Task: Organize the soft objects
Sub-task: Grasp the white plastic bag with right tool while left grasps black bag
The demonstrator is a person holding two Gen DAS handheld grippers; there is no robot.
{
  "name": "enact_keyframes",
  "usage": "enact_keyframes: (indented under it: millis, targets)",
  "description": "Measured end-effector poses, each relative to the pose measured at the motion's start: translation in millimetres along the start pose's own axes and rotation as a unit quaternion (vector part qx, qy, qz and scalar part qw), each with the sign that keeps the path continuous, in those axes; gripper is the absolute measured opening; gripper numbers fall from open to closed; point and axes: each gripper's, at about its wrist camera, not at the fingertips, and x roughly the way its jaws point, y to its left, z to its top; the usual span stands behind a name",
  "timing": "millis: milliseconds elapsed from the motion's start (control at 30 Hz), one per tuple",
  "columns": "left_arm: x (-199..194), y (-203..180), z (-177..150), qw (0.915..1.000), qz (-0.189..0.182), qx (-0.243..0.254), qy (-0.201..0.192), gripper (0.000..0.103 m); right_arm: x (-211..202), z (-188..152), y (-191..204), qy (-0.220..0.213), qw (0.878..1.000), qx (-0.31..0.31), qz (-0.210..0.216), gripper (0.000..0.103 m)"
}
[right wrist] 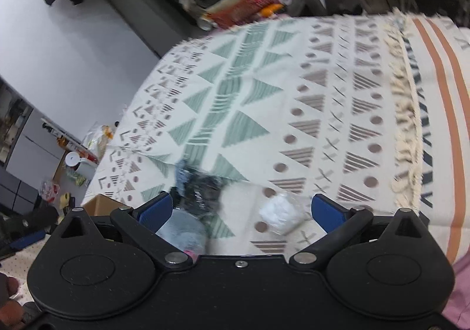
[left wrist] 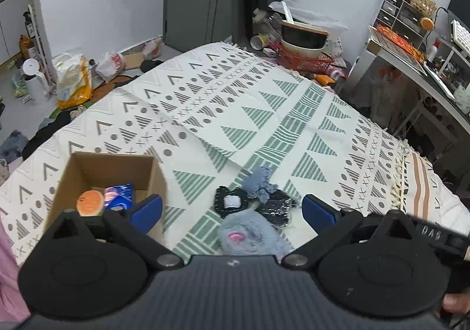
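An open cardboard box stands on the patterned bedspread at the left; inside lie an orange round soft piece and a blue packet. A grey-blue plush with a pink patch, a black sequinned piece with a white tag and a blue-grey cloth lie together between the fingers of my left gripper, which is open above them. My right gripper is open too; a white crumpled soft item lies between its fingers, and the grey plush and black piece sit by its left finger.
The bed's fringed edge runs along the right. Beyond it stands a cluttered desk. A red basket with bowls sits past the far end of the bed. Bags and a white kettle crowd the floor at left.
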Motion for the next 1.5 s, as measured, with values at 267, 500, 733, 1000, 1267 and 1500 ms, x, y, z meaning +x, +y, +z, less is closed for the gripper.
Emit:
enact_keyframes:
  millis: [267, 500, 733, 1000, 1267, 1500]
  targets:
    - [26, -22, 2, 0.9999, -0.011, 0.009, 0.004, 0.096, 31, -9, -28, 0.045, 0.998, 0.035, -0.024, 0.101]
    - [55, -38, -2, 0.9991, -0.025, 0.011, 0.032, 0.076, 55, -12, -35, 0.074, 0.995, 0.055, -0.026, 0.095]
    - [89, -52, -6, 0.9972, -0.038, 0.008, 0.064, 0.061, 77, -10, -39, 0.094, 0.993, 0.070, -0.026, 0.088]
    - [135, -68, -14, 0.9945, -0.043, 0.019, 0.094, 0.061, 104, -8, -36, 0.107, 0.993, 0.023, -0.051, 0.081]
    - [174, -72, -24, 0.9922, -0.013, -0.002, 0.124, 0.058, 106, -11, -32, 0.104, 0.992, -0.027, -0.067, 0.058]
    - [189, -80, -26, 0.9917, 0.018, 0.003, 0.127, 0.038, 102, -11, -33, 0.094, 0.993, -0.039, -0.062, 0.051]
